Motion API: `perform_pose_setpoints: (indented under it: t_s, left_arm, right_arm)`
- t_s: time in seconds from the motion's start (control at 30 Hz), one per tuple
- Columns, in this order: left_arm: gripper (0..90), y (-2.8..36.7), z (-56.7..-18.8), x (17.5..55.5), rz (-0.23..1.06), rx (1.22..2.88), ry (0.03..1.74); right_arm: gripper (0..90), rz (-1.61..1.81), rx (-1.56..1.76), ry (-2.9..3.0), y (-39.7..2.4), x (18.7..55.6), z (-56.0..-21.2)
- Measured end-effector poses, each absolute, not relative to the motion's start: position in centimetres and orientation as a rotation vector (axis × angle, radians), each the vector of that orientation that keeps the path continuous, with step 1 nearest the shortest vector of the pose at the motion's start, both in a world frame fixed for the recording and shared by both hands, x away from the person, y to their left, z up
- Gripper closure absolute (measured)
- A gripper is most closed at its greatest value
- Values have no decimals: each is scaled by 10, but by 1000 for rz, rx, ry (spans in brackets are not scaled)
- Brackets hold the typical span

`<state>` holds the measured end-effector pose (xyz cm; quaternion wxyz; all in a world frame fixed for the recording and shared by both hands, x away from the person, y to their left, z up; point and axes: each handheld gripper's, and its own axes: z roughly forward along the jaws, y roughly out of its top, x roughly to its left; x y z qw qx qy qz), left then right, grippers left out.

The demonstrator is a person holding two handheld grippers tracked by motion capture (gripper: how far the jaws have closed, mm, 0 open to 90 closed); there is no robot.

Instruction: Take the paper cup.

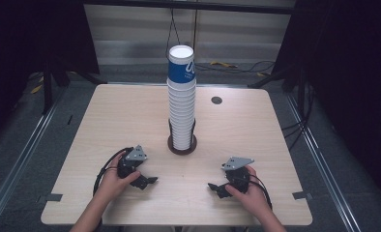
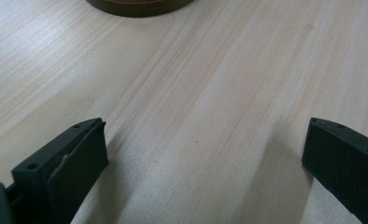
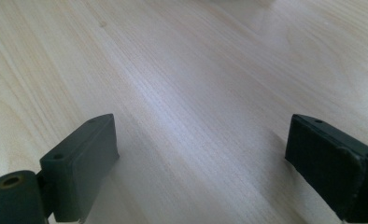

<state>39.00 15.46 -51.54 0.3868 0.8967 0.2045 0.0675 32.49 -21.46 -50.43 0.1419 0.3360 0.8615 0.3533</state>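
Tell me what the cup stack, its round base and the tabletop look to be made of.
Cup stack: likely paper, matte white with thin stacked rims; the top cup carries a blue printed band. Round base: dark brown, slightly glossy, perhaps plastic or lacquered wood; unclear. Tabletop: pale wood or wood-look laminate, showing long grain lines and a smooth, faint sheen.

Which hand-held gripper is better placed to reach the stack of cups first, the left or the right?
Left, though only slightly. The left hand-held gripper rests nearer the cup stack and its brown base; the base's edge shows ahead of its open jaws. The right hand-held gripper, also open, rests farther away.
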Motion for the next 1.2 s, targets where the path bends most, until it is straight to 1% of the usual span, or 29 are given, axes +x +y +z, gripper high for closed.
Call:
perform_pose_setpoints:
  t_s: [0.43,0.5,0.57,0.6,0.63,0.7,0.77,0.87,0.97,1.03,1.2]
  left_arm:
    - [0,156,-515,387,167,2280,533]
    - [3,158,-513,388,132,2277,556]
    - [36,160,-507,389,104,2296,582]
    - [124,161,-504,390,103,2312,583]
    - [184,161,-503,390,88,2293,611]
    - [147,163,-501,392,28,2270,638]
    - [153,163,-497,393,-5,2270,651]
    - [152,163,-489,395,-63,2221,654]
    - [147,162,-482,399,-45,2210,676]
    - [147,161,-478,401,-60,2201,694]
    - [149,159,-465,406,-48,2210,712]
  right_arm:
    - [85,1024,968,2490,-213,328,-504]
    - [88,1026,957,2495,-213,327,-504]
    - [89,1029,961,2499,-211,325,-504]
    - [89,1035,944,2509,-211,324,-504]
    - [93,1036,953,2507,-210,324,-504]
    - [117,1026,944,2522,-207,324,-502]
    - [132,1018,940,2552,-206,326,-500]
    - [136,1047,969,2595,-203,331,-496]
    - [147,1095,956,2571,-199,335,-488]
    - [146,1074,930,2570,-197,339,-482]
    - [142,1120,929,2541,-192,350,-463]
